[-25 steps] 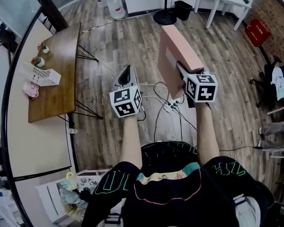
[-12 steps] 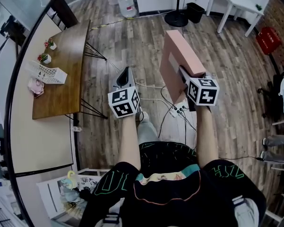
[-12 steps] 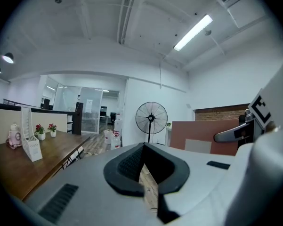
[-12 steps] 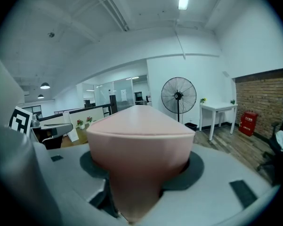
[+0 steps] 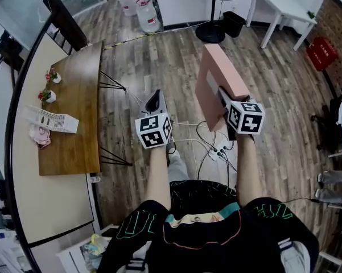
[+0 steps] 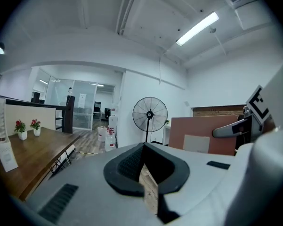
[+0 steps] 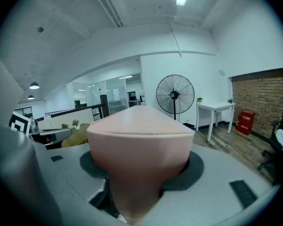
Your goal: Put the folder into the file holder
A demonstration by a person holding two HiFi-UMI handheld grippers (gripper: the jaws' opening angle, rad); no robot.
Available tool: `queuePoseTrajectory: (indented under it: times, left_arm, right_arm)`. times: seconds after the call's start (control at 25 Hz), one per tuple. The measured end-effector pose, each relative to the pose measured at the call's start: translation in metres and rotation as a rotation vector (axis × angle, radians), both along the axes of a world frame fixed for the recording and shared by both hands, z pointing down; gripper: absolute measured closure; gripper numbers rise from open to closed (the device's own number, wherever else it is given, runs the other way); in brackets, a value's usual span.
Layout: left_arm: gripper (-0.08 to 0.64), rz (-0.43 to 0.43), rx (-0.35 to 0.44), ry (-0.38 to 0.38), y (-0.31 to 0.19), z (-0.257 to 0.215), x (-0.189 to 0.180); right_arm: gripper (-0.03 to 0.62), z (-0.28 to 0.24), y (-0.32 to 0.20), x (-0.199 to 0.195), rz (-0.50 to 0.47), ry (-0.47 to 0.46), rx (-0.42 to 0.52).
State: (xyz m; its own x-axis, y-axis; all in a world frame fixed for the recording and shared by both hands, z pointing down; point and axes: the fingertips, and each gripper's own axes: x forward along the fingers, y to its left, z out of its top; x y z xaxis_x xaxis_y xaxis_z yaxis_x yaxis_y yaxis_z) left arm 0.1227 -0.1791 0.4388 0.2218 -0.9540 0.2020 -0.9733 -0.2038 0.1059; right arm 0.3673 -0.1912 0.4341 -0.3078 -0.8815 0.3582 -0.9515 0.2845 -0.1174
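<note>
Wood floor (image 5: 279, 90), one folder (image 5: 214, 71) clamped in right gripper (image 5: 223, 95)

File holder (image 5: 51, 120) on desk (image 5: 74, 95), left of folder (image 5: 211, 81).

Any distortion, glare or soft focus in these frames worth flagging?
Head view: sharp, but fisheye bows the long counter edge. Left gripper view: black circular vignette, ceiling light strip blown out. Right gripper view: folder close to the lens, soft.

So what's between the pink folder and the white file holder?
Head view: the left gripper, floorboards and bare tabletop lie between folder and file holder.
</note>
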Motion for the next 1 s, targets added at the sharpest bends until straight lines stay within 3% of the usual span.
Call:
queuePoseTrajectory:
  times: [0.2, 0.48, 0.88, 1.0]
  left_arm:
    - [0.563, -0.001, -0.019, 0.026, -0.076, 0.004, -0.039]
    - [0.563, -0.001, -0.048, 0.061, -0.166, 0.018, -0.089]
    - [0.563, 0.034, -0.114, 0.089, -0.228, 0.049, -0.087]
    - [0.563, 0.007, -0.129, 0.090, -0.245, 0.053, -0.096]
  right_arm:
    - [0.311, 0.010, -0.073, -0.039, -0.003, 0.024, -0.046]
    - [0.311, 0.004, -0.161, -0.101, -0.018, 0.019, -0.031]
    - [0.311, 0.021, -0.219, -0.085, 0.063, 0.059, -0.083]
    - [0.311, 0.029, -0.237, -0.080, 0.070, 0.061, -0.108]
